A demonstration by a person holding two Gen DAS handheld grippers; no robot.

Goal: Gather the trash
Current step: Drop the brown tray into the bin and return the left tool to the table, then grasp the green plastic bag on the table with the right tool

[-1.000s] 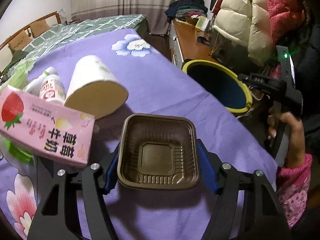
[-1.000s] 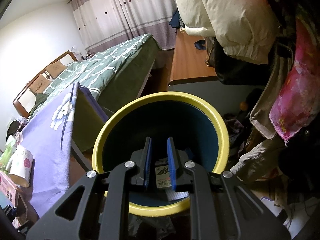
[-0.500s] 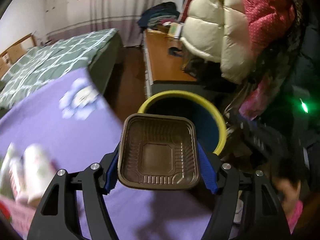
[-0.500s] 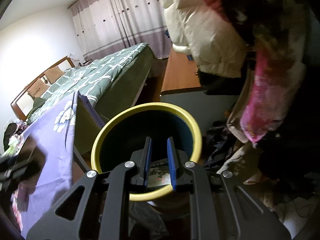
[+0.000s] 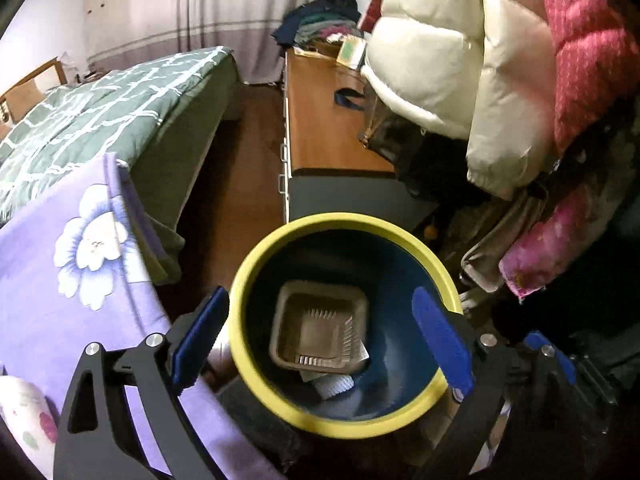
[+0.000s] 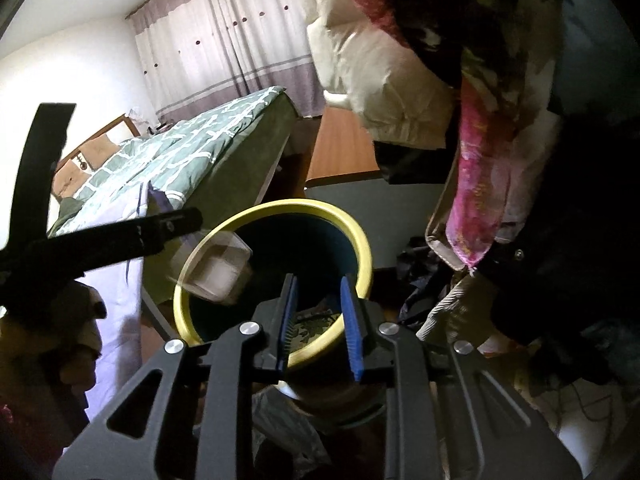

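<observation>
A brown plastic tray (image 5: 320, 328) drops, blurred, inside the yellow-rimmed blue bin (image 5: 248, 280). My left gripper (image 5: 320, 300) hangs over the bin's mouth with its jaws opening wide, and the tray is free of the blue pads. In the right wrist view the same tray (image 6: 216, 272) is a pale blur at the bin's rim (image 6: 360, 248), under one of the left gripper's fingers (image 6: 168, 224). My right gripper (image 6: 317, 284) points at the near side of the bin, jaws opening a little, nothing between them. A printed wrapper (image 6: 312, 328) lies in the bin.
The table with the purple flowered cloth (image 5: 60, 280) stands left of the bin, with a paper cup (image 5: 24, 412) at its near corner. Behind are a bed with a green quilt (image 5: 100, 108) and a wooden desk (image 5: 324, 128). Padded coats (image 5: 460, 60) hang close on the right.
My left gripper swung right from the table to above the bin, then opened and let go of the tray, which falls in. The right gripper drew back slightly and its jaws widened.
</observation>
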